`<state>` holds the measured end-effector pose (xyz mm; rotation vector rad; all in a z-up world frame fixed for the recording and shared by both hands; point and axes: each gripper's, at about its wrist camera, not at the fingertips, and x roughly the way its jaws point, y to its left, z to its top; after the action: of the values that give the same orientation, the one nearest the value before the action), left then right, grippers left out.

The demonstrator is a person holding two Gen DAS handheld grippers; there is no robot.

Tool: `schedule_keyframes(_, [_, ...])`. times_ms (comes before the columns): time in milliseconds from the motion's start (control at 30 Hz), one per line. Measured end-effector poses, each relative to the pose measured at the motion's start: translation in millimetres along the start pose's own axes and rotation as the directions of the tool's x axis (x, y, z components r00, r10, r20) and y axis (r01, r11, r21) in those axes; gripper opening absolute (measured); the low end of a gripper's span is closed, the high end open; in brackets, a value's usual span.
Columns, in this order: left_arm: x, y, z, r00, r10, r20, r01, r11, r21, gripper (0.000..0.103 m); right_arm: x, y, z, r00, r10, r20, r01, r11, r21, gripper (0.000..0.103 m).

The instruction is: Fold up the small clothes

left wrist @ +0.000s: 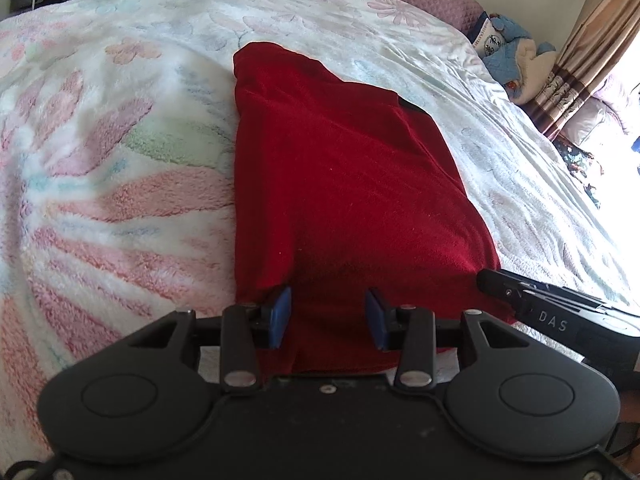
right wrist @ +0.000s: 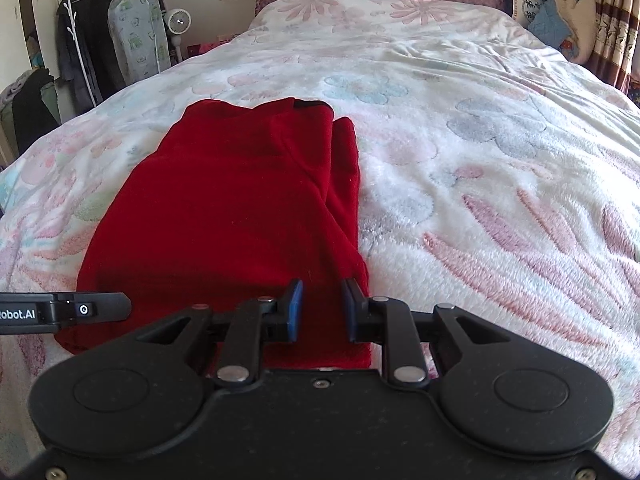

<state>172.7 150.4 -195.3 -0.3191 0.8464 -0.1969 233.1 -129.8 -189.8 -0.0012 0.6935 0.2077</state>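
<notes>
**Near hem not yet gripped, and it could bunch**

The deep red fleecy garment [left wrist: 344, 184] lies lengthwise on the fluffy white bedspread with pink and blue flowers [right wrist: 480, 168], already narrowed into a long strip, with a side panel folded in along its right edge. Both tools sit at its near end. The left gripper [left wrist: 329, 318] has its blue pads wide apart, holding nothing, with red cloth between them. The right gripper [right wrist: 321, 309] is also released, its gap narrower, over the layered right edge.

The risk, as I see it: that right edge is several layers thick, so a shallow pinch may catch only the top one and peel the fold open. Uneven lifting by the two tools would skew the strip, and the plush bedspread might get pinched too.
</notes>
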Motion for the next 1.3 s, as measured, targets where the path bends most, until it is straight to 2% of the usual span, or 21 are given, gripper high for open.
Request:
schedule_keyframes(200, [-25,-9,6,1.000,0.011,0.010,-0.011,1.000,-0.017,0.043,-23,3,3,1.000,0.015,0.010,-0.015,1.000,0.021,0.021])
schedule_keyframes(300, [-47,-15,5,0.998,0.058,-0.007,-0.058,0.998,-0.029,0.047,-40,7,7,1.000,0.007,0.019,-0.007,1.000,0.011,0.029])
schedule_keyframes(333, [-55,-18,3,0.997,0.070,-0.010,-0.070,0.997,-0.027,0.049,-48,8,8,1.000,0.007,0.021,-0.008,1.000,0.012,0.038])
schedule_keyframes(367, [-64,-21,2,0.996,0.087,-0.015,-0.087,0.996,-0.021,0.051,-56,10,10,1.000,0.008,0.023,-0.009,1.000,0.016,0.055])
schedule_keyframes(433, [-81,-27,-2,0.994,0.111,-0.015,-0.111,0.994,-0.011,0.053,-73,13,12,0.999,0.003,0.033,-0.004,1.000,0.024,0.076])
schedule_keyframes(567, [-112,-40,-10,0.987,0.158,-0.022,-0.158,0.987,0.013,0.056,-106,21,15,0.999,-0.025,0.046,0.025,1.000,0.000,0.092])
schedule_keyframes(700, [-135,-47,-15,0.985,0.170,-0.039,-0.170,0.985,0.006,0.058,-133,30,15,0.998,-0.058,0.032,0.058,0.998,-0.021,0.094])
schedule_keyframes(867, [-158,-53,-21,0.982,0.189,-0.031,-0.189,0.982,-0.001,0.059,-159,31,13,0.999,-0.046,0.029,0.046,0.999,0.008,0.094])
schedule_keyframes(1067, [-165,-55,-24,0.975,0.220,-0.025,-0.220,0.975,0.007,0.059,-166,30,8,0.999,-0.047,0.012,0.046,0.998,0.029,0.094])
schedule_keyframes(1300, [-169,-56,-29,0.974,0.225,-0.028,-0.225,0.974,0.006,0.060,-165,30,5,0.999,-0.043,-0.007,0.043,0.998,0.038,0.094])
